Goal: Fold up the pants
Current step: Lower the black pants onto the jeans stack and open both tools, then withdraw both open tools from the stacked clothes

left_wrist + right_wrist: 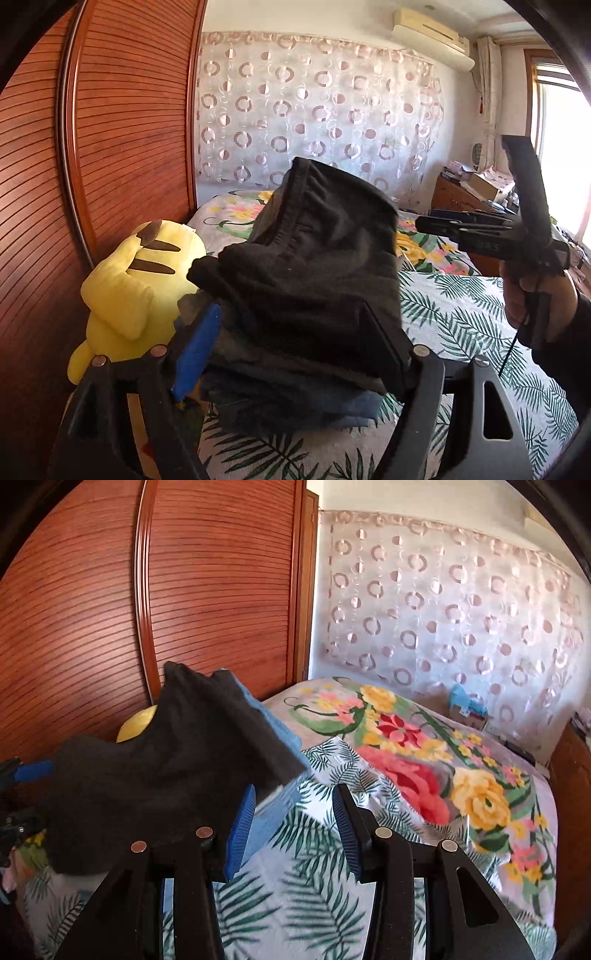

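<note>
Left claw (295, 339) around pants (314, 258)

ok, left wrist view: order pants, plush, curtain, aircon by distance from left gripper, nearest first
1. Pants: between the left gripper's fingers, centre.
2. Plush: just left, against the wardrobe.
3. Curtain: far wall, beyond the bed.
4. Aircon: high, upper right; roughly level with the curtain, too close to call.
</note>
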A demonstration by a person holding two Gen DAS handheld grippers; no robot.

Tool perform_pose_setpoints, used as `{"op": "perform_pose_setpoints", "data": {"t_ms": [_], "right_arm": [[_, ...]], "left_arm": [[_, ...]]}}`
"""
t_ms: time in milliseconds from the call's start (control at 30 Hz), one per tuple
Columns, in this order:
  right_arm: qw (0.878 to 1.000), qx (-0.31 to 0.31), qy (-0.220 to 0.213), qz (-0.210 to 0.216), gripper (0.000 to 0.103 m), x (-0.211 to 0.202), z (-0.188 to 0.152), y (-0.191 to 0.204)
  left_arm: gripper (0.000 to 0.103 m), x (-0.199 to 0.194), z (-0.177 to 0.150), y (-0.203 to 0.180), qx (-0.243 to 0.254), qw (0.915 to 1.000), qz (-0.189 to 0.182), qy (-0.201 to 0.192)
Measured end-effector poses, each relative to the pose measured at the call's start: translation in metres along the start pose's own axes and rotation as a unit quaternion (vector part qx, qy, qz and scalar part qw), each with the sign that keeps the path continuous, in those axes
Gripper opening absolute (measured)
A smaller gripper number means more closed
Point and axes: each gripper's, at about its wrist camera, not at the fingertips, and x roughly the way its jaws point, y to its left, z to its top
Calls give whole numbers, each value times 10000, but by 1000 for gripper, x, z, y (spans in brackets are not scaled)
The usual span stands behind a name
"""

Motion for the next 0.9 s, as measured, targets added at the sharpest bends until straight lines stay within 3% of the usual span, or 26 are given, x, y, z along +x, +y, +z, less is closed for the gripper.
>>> {"op": "perform_pose_setpoints", "data": {"t_ms": [700, 900], "right_arm": [[9982, 510, -205, -247, 46, -117, -60, 31], [9965, 663, -271, -432, 51, -151, -74, 41]], "left_arm": [[83, -38, -24, -59, 545, 9965, -600, 206], [83, -48, -31, -83, 672, 9940, -829, 228]]}}
